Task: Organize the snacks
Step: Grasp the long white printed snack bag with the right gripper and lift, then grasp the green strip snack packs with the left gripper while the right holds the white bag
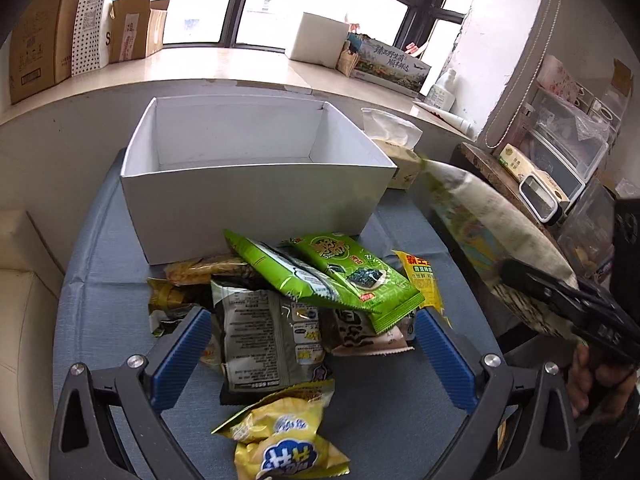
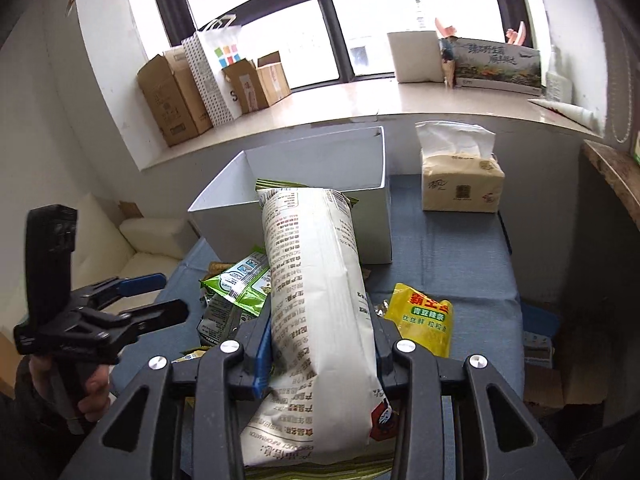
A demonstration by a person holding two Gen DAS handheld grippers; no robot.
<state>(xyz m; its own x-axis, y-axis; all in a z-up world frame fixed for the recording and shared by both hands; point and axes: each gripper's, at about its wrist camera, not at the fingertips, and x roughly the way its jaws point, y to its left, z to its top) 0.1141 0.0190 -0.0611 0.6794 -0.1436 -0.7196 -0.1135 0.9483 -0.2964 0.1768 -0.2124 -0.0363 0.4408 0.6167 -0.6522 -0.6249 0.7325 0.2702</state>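
Note:
A white open box (image 1: 256, 184) stands empty at the back of the blue-grey table; it also shows in the right wrist view (image 2: 224, 216). A pile of snack packets lies in front of it: two green seaweed packets (image 1: 356, 276), a grey packet (image 1: 260, 340), a yellow packet (image 1: 280, 440). My left gripper (image 1: 312, 356) is open, its blue pads either side of the pile. My right gripper (image 2: 320, 344) is shut on a long white snack bag (image 2: 316, 300), held above the table and pointing toward the box; the bag also shows in the left wrist view (image 1: 492, 236).
A tissue pack (image 2: 460, 184) stands right of the box. A yellow pea packet (image 2: 424, 320) lies on the table at right. The windowsill behind holds cardboard boxes (image 2: 176, 104) and a white box (image 2: 416, 56). A wooden shelf with bins (image 1: 560, 160) is at right, a cream sofa (image 2: 132, 244) at left.

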